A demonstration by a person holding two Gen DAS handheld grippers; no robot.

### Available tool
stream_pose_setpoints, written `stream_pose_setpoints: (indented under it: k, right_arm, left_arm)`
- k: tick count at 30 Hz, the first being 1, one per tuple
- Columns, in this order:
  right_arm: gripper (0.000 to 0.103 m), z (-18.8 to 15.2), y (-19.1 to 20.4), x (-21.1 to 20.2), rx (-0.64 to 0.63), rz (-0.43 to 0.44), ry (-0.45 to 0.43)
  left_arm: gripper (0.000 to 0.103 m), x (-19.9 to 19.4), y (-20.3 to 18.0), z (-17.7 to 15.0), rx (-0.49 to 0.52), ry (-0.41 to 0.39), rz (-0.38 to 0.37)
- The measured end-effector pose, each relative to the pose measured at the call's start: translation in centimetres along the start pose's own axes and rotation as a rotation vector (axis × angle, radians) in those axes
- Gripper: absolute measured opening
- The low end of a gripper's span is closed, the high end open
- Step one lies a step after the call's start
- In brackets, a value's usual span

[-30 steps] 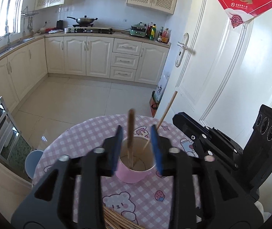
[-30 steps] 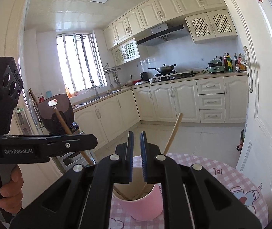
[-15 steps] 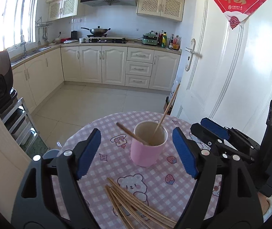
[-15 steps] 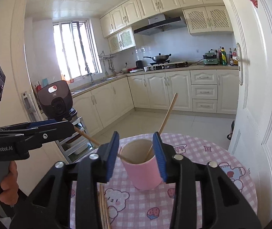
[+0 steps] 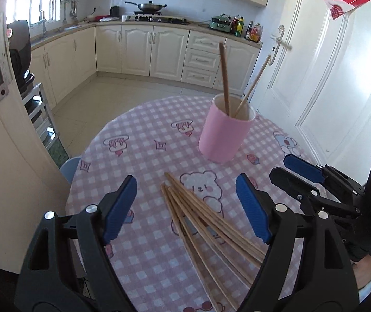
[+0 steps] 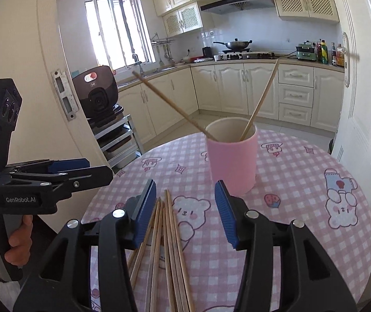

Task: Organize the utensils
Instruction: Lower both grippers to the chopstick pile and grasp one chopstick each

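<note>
Chopsticks (image 5: 206, 223) piled loose on the worktop (image 5: 143, 140), just in front of the pink cup (image 5: 224, 132).
Thin, light, stiff and a bit slick, so I'd pinch one mid-shaft. Left claw (image 5: 186, 208) is spread wide and empty; right claw (image 6: 185, 210) is opening over the pile, gripping nothing.
</note>
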State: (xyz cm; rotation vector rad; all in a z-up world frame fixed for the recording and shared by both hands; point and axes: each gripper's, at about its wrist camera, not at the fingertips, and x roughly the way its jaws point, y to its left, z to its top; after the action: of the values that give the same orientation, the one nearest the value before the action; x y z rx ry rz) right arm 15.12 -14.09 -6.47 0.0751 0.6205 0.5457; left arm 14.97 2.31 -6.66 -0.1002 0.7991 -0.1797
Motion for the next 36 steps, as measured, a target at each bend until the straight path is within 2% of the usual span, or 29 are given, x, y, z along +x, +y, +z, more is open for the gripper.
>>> stream_pose_setpoints:
  k: [4, 5, 6, 8, 12, 18, 26, 31, 34, 36]
  right_arm:
    - [0.045, -1.9, 0.1, 1.4, 0.012, 0.005, 0.075]
    - [0.045, -2.2, 0.1, 1.8, 0.016, 0.000, 0.090]
    - [0.045, -2.5, 0.0, 2.1, 0.023, 0.003, 0.106]
    - [0.045, -3.1, -0.3, 2.8, 0.039, 0.015, 0.137]
    - [0.048, -4.0, -0.4, 3.7, 0.051, 0.022, 0.190]
    - [0.049, -4.7, -0.7, 4.6, 0.051, 0.019, 0.238]
    - [0.050, -5.0, -1.0, 5.2, 0.054, 0.018, 0.252]
    - [0.051, -4.7, -1.0, 5.5, 0.042, 0.016, 0.267]
    - [0.050, -4.6, -0.9, 5.9, 0.019, 0.010, 0.291]
    - [0.050, -4.6, -0.8, 6.3, 0.006, 0.005, 0.310]
  left_arm:
    - [0.077, 2.2, 1.3, -2.0, -0.017, 0.092, 0.024]
    - [0.073, 2.6, 1.6, -2.5, -0.026, 0.107, 0.026]
    - [0.062, 3.3, 1.9, -2.9, -0.040, 0.128, 0.025]
    - [0.048, 4.6, 2.5, -3.6, -0.075, 0.184, 0.007]
    - [0.038, 6.7, 3.2, -4.8, -0.131, 0.254, -0.021]
    - [0.038, 8.1, 2.9, -5.3, -0.128, 0.292, -0.017]
    - [0.036, 9.2, 2.9, -5.0, -0.115, 0.322, -0.002]
    - [0.036, 10.1, 2.1, -4.5, -0.054, 0.342, 0.053]
    - [0.027, 10.3, 1.7, -4.6, -0.022, 0.323, 0.105]
    - [0.022, 10.3, 1.7, -4.8, -0.013, 0.311, 0.114]
